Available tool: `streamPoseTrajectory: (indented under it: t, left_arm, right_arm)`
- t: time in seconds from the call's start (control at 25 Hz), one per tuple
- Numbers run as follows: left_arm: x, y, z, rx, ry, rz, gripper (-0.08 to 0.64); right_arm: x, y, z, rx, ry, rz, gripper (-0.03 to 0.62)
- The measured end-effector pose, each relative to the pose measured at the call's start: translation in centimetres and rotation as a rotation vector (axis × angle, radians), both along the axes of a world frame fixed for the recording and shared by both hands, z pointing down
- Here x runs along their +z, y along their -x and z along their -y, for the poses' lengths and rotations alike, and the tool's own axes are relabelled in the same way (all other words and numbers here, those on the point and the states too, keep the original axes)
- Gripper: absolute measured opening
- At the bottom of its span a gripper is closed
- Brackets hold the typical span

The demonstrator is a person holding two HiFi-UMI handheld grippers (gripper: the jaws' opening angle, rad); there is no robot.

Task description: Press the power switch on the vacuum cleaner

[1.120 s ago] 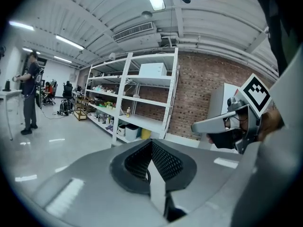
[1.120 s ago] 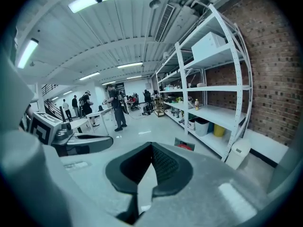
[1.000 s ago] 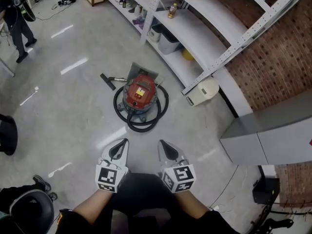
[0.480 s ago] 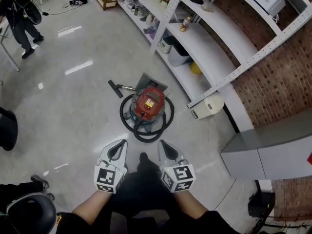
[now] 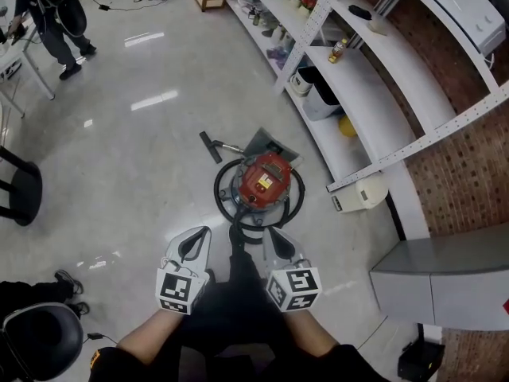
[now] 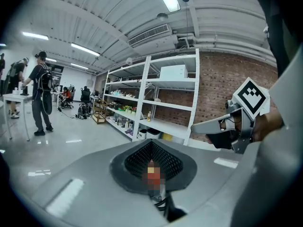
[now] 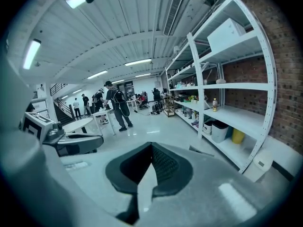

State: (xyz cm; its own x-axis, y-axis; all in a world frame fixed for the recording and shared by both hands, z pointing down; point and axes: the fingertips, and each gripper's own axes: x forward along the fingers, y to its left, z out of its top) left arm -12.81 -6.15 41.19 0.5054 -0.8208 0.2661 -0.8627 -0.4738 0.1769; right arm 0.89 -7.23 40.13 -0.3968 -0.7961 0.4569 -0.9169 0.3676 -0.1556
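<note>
The red vacuum cleaner point(image 5: 266, 179) stands on the shiny floor with its black hose point(image 5: 229, 205) coiled around it and the nozzle point(image 5: 210, 146) lying to its far left. Both grippers are held side by side just short of it, pointing forward, touching nothing. My left gripper point(image 5: 200, 232) looks shut, with only a thin slit between the jaws point(image 6: 152, 174). My right gripper point(image 5: 266, 233) looks shut too point(image 7: 144, 183). A dark shoe point(image 5: 236, 238) shows between them, close to the hose.
Long white shelves point(image 5: 374, 62) with bins and bottles run along the brick wall on the right. A white box point(image 5: 362, 193) sits on the floor beside them, a grey cabinet point(image 5: 445, 281) nearer. A person point(image 5: 56, 14) stands far left; black chairs point(image 5: 20, 189) are at left.
The view has advanced toward the vacuum cleaner, which now lies much closer to the gripper tips. Both grippers keep the same pose and stay shut.
</note>
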Motion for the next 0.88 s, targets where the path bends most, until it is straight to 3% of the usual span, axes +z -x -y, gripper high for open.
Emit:
streamPoseTrajectory:
  t: [0.52,0.88]
  left_arm:
    - [4.3,-7.6,11.5,0.035,0.118,0.078,0.015]
    - [10.8,-12.7,17.7,0.06,0.227,0.167,0.015]
  right_arm:
    - [6.4,-6.1,11.3,-0.024,0.166,0.015,-0.008]
    - [14.2,-9.7,17.9,-0.084,0.305,-0.052,-0.008]
